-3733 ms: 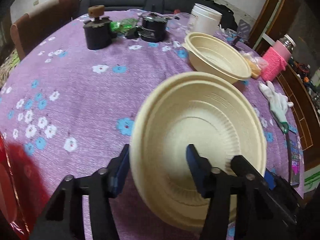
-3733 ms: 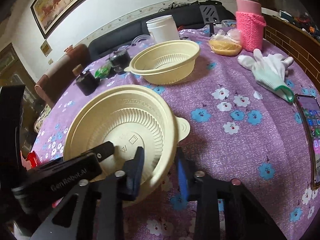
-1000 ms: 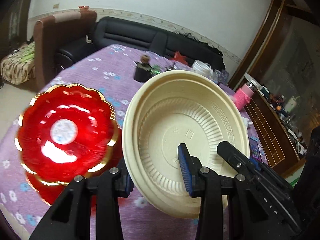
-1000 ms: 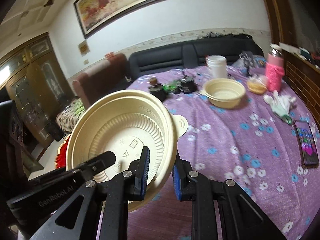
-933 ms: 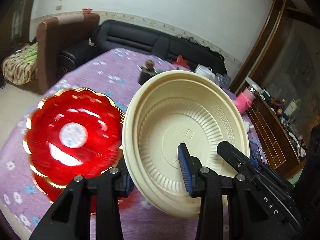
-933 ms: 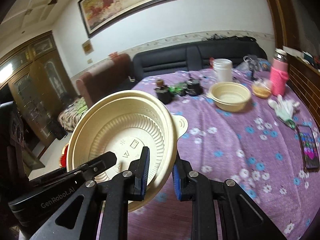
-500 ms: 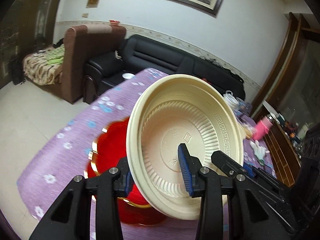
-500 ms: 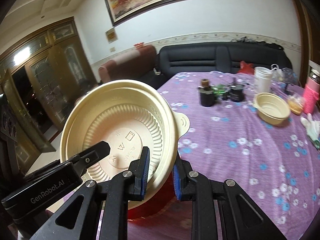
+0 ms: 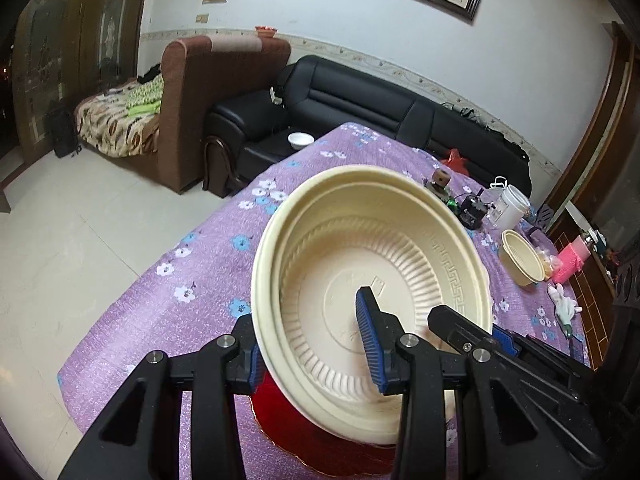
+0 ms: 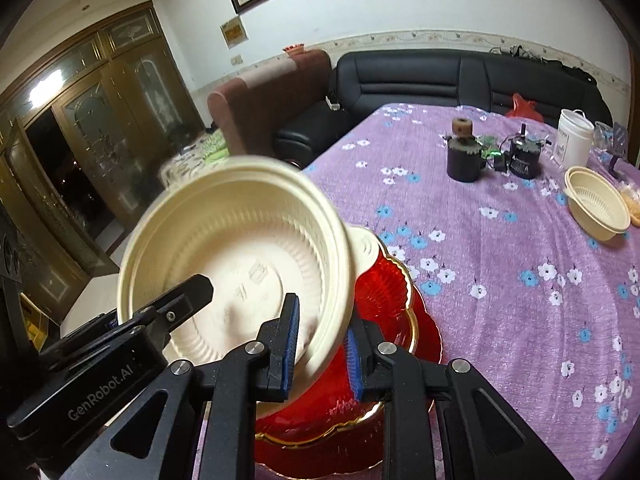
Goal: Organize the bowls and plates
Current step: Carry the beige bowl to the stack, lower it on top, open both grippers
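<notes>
Since the earlier frames, both grippers have carried the cream bowl (image 9: 372, 304) off the middle of the table toward its near corner, and the red plates (image 10: 384, 320), fully exposed a second ago, now sit largely hidden beneath it. Left gripper (image 9: 316, 348): jaws clamped on the bowl's rim, one blue pad outside the wall, the other inside the ribbed basin. Right gripper (image 10: 320, 344): jaws clamped on the opposite rim in the same manner. The bowl is held tilted, clear of the cloth, directly above the stacked red plates with gold edges; whether it touches them cannot be told. The plates rest on the purple floral tablecloth (image 10: 520, 288). Farther back on the cloth stand a second cream bowl (image 10: 596, 204), a black canister (image 10: 464, 160) and a white tub (image 10: 574, 138). Beyond the table is a black sofa (image 9: 360, 112).
</notes>
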Available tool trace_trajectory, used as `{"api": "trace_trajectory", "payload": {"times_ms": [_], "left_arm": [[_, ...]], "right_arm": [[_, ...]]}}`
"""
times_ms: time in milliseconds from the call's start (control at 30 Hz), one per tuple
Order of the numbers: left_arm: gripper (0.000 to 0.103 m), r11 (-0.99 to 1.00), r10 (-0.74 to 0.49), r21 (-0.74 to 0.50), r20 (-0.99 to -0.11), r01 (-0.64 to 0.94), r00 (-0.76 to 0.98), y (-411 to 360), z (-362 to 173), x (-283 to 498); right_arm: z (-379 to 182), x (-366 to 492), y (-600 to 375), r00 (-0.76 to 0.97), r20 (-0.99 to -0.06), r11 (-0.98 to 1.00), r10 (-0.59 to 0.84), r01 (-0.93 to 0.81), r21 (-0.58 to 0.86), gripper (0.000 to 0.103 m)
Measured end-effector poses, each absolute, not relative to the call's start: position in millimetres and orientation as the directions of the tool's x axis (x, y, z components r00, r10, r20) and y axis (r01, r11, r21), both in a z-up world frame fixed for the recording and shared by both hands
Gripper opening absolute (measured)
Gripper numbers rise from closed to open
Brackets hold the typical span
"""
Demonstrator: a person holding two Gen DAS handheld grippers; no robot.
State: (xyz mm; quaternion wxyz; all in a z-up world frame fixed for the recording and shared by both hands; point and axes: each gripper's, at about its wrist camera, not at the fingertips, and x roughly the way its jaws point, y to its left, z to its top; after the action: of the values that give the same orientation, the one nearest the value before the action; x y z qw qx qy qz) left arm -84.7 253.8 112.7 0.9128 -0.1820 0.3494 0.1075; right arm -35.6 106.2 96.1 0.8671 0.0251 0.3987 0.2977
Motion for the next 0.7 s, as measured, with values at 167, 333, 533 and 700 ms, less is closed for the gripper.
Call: {"api": "trace_trajectory", "payload": {"times_ms": [167,333,533,700], "left_arm": [[0.039,0.909,0.074,-0.257,-0.677,-0.329,0.732,256,111,-85],[0.043,0.908,0.088,-0.247,-0.676,-0.338,0.731,255,111,-86],[0.054,0.903,0.105,-0.245,-0.671,-0.354,0.734,256,114,-89],[0.061,0.899,0.120,-0.241,-0.665,-0.365,0.737,259,116,-94]], "right_arm": [[86,-27,106,0.490,-0.699,0.831,0.522,-0.477,0.286,0.024],[81,-23,106,0.487,-0.710,0.838,0.509,-0.468,0.280,0.024],[78,-20,107,0.489,-0.715,0.843,0.500,-0.464,0.273,0.024],[79,-21,109,0.506,-0.715,0.850,0.483,-0.468,0.243,0.024]]}}
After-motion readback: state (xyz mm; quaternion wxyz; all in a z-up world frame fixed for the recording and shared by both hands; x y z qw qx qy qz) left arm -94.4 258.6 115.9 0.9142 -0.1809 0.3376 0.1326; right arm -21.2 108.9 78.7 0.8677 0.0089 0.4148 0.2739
